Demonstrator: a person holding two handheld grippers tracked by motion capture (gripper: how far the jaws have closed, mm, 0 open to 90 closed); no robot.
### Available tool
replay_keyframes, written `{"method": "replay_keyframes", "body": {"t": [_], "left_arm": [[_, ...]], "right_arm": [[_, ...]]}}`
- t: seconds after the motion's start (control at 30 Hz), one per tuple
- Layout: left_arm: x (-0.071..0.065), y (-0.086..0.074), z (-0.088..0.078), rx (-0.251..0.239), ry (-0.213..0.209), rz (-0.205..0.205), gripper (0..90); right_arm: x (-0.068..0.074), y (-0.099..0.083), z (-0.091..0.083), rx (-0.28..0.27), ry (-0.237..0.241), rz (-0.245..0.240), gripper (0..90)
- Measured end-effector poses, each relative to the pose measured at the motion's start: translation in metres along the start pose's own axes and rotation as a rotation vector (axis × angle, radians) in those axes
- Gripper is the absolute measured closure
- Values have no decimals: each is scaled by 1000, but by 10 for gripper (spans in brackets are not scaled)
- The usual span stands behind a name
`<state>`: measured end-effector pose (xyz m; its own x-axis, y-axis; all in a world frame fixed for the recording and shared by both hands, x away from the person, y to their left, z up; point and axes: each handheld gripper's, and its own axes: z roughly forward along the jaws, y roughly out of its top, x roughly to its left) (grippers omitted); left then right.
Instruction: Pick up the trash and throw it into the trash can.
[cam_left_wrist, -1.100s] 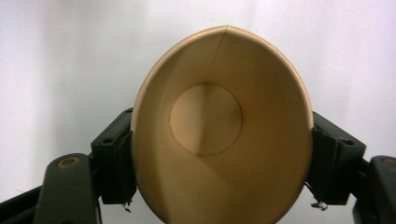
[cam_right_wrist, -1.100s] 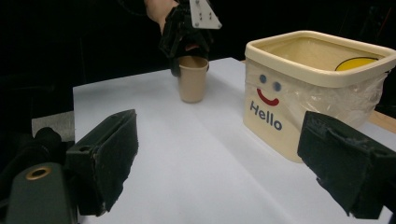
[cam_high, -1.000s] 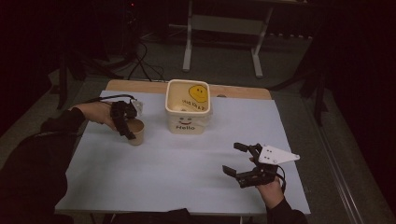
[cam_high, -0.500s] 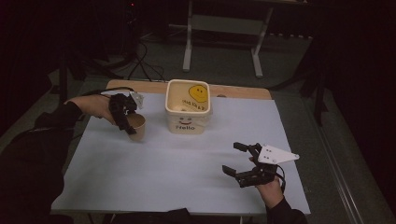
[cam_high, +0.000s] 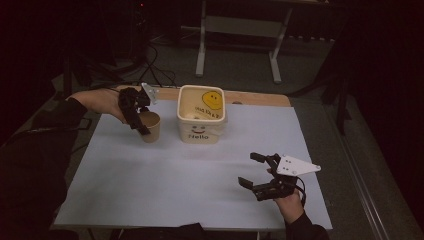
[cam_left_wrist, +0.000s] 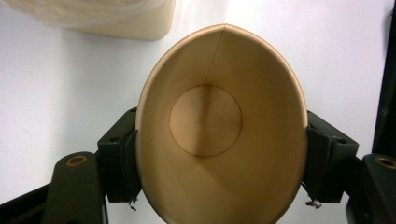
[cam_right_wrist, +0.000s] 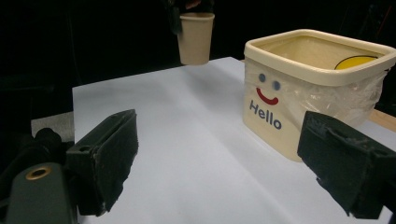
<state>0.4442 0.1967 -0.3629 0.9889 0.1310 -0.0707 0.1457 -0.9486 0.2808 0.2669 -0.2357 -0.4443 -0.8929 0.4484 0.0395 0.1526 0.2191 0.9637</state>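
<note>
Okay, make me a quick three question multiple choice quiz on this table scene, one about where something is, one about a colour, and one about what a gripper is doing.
1. Where is the paper cup?
A. inside the tub
B. to the left of the tub in the high view
C. by the right hand-held gripper

2. What colour is the word Hello?
A. green
B. blue
C. yellow

3. What is the left hand-held gripper doing?
A. clamping the cup
B. open and empty
C. gripping the tub

Answers:
1 B, the cup stands apart from the tub's left side.
2 B, the lettering is blue.
3 A, its jaws press both cup walls.
</note>
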Motion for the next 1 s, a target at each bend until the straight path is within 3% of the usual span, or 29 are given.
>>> {"method": "replay_keyframes", "body": {"t": [0.37,1.0], "left_arm": [[-3,22,-31,1,11,16,285],[-2,55,-60,-2,31,36,286]], "right_arm": [[0,1,-1,-3,-1,0,120],[-1,0,-1,-2,4,2,121]]}}
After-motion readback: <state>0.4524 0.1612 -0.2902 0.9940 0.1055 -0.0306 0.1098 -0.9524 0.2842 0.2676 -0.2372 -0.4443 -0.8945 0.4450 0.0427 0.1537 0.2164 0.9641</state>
